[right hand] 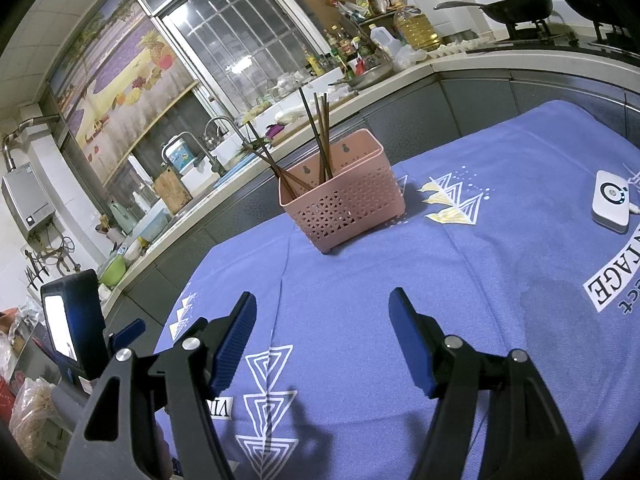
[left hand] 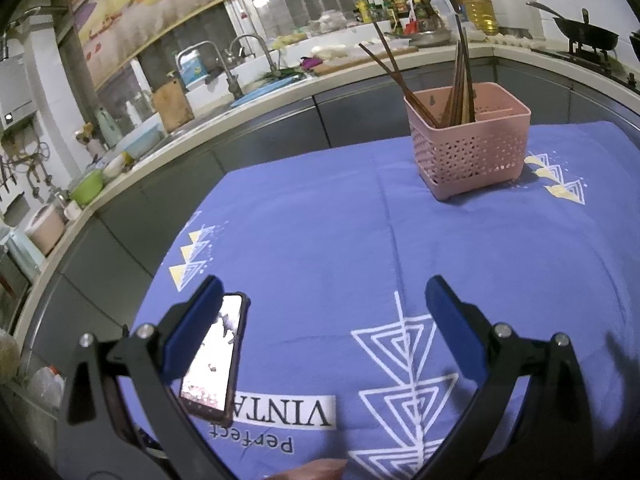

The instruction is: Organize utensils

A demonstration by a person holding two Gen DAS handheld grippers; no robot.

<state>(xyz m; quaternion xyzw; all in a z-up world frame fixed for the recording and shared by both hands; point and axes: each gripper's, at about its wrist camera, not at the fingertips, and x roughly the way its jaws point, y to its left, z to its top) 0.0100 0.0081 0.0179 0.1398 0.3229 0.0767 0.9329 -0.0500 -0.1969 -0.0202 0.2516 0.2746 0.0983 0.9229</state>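
Note:
A pink perforated utensil basket (left hand: 470,150) (right hand: 344,196) stands on the blue tablecloth (left hand: 320,240) (right hand: 460,280) toward the table's far edge. Several dark brown chopsticks (left hand: 460,76) (right hand: 320,136) stick up out of it, some leaning left. My left gripper (left hand: 324,300) hovers low over the near part of the cloth, open, nothing between its blue pads. My right gripper (right hand: 322,312) is likewise open and empty, well short of the basket. No loose utensil shows on the cloth.
A phone (left hand: 216,356) with a lit screen lies by the left finger. A white device (right hand: 610,202) sits at the cloth's right. Behind the table run a counter with a sink (left hand: 224,92), bottles (right hand: 412,28) and a wok (right hand: 516,4).

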